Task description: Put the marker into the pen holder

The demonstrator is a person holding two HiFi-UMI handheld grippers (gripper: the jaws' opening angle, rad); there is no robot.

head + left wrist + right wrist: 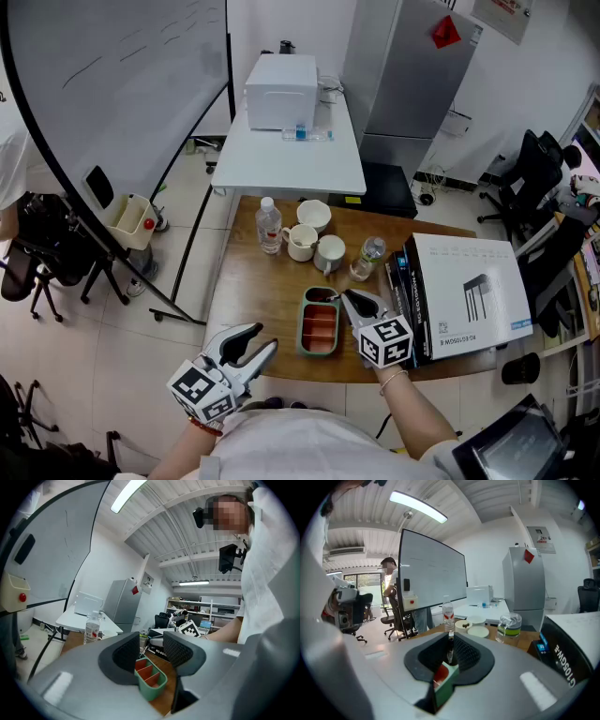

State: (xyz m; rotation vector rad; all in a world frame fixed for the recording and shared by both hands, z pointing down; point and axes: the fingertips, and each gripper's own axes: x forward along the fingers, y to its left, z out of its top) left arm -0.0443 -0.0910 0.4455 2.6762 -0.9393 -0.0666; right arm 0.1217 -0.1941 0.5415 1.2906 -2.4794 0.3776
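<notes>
Whiteboard [433, 573] behind marker [450, 650], rt gripper view

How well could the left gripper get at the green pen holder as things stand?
Probably yes: the left gripper, jaws apart, faces the green pen holder across bare table. The right gripper, shut on the marker at the holder, might crowd it.

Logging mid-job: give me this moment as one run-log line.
right gripper: shut on marker | marker: over pen holder far end, not released | left gripper: open, empty
</notes>
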